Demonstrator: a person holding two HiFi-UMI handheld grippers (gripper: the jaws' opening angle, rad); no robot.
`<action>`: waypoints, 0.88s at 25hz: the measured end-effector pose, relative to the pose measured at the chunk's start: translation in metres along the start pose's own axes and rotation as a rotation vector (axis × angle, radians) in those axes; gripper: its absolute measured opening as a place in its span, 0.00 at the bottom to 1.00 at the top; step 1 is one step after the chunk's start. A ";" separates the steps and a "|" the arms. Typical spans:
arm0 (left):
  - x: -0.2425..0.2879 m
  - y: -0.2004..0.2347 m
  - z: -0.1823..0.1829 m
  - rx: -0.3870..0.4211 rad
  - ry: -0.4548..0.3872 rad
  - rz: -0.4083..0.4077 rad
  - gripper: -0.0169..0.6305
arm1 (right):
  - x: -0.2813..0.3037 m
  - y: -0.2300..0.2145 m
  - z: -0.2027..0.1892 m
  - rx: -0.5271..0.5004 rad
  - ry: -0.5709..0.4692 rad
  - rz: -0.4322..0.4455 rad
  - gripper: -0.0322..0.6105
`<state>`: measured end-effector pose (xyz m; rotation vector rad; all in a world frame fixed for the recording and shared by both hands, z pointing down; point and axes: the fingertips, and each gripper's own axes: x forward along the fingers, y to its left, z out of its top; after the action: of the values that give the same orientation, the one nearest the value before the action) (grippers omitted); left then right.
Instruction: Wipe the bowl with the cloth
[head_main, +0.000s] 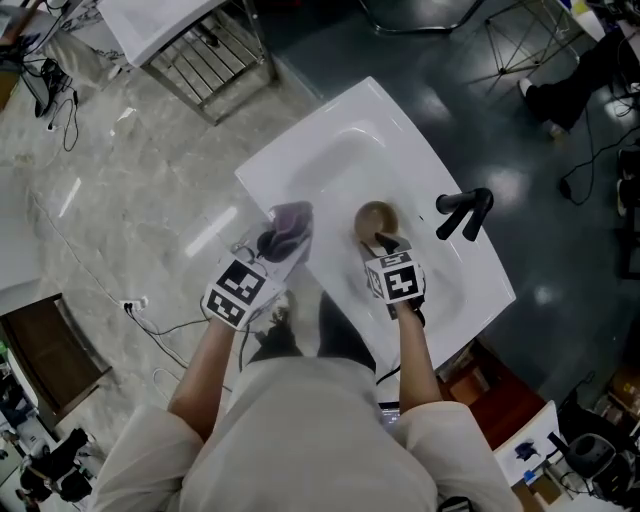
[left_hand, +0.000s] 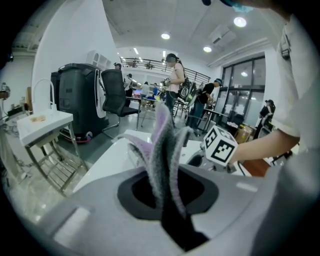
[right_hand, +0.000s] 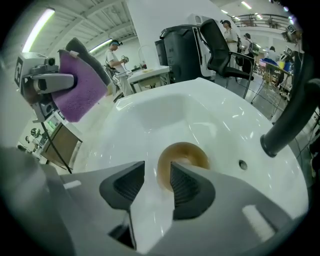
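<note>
Left gripper (left_hand: 167, 195) clamped on purple-grey cloth (left_hand: 165, 145), right gripper (right_hand: 157, 182) jaws apart, over brown bowl (right_hand: 187, 152) in white sink (right_hand: 165, 115)

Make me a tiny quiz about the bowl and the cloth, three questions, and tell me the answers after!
1. True or false: the left gripper is shut on the purple cloth.
2. Where does the brown bowl sit? A) in the white sink B) on a shelf C) in a box
3. Fill the gap: the jaws of the right gripper stand ___.
Key: 1 true; 2 A; 3 open.
</note>
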<state>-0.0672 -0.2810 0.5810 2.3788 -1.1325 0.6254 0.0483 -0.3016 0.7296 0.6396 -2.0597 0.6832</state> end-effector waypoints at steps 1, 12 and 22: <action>0.002 0.000 -0.001 0.001 0.003 -0.002 0.13 | 0.005 -0.002 -0.001 -0.002 0.008 0.000 0.32; 0.017 0.009 -0.021 -0.029 0.052 0.007 0.13 | 0.058 -0.019 -0.018 -0.155 0.164 -0.017 0.38; 0.020 0.014 -0.037 -0.053 0.077 0.002 0.13 | 0.086 -0.024 -0.038 -0.248 0.275 -0.042 0.37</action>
<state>-0.0747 -0.2801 0.6247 2.2889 -1.1055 0.6733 0.0419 -0.3103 0.8257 0.4201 -1.8318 0.4537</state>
